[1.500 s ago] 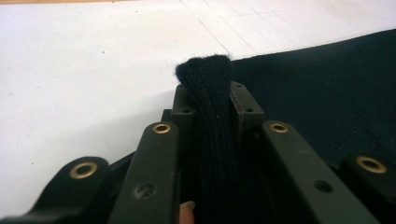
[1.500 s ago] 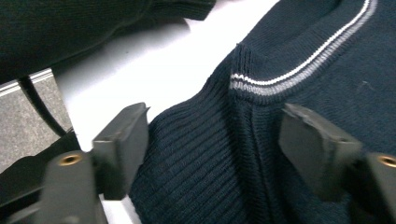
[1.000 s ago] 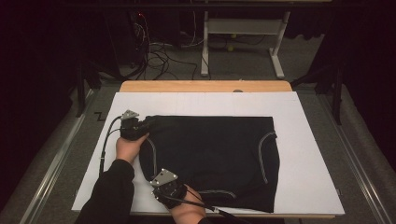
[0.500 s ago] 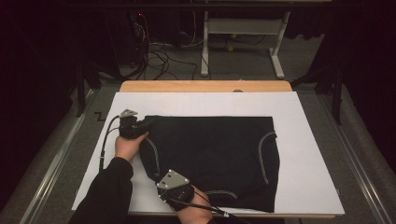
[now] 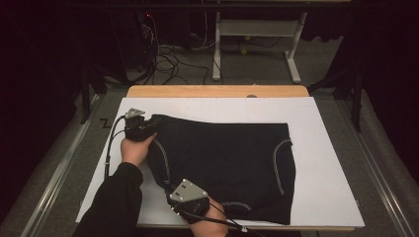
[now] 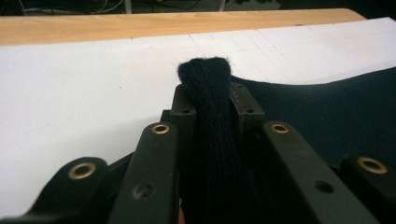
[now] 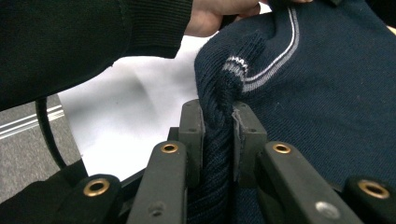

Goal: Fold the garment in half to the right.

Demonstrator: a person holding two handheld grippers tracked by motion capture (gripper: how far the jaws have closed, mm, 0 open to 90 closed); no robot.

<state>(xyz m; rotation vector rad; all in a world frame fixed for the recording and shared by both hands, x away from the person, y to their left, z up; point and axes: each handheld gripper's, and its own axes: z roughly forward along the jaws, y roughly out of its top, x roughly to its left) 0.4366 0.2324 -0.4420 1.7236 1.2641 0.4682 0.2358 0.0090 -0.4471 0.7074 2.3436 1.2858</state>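
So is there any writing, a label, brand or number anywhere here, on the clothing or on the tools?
No readable text anywhere.
Dark navy knitted garment with pale grey piping: no label or brand in sight.
Small black mark on the grey floor beside the white table sheet: shaped roughly like a "Z", too small to tell whether it is a letter or just tape.
Faint pencil grid lines on the sheet in the left gripper view: lines, no figures.

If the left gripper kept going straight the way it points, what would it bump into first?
Probably nothing soon. The left gripper, shut on the sweater, points over bare white sheet toward the wooden table edge; the path looks free, though depth is unclear.
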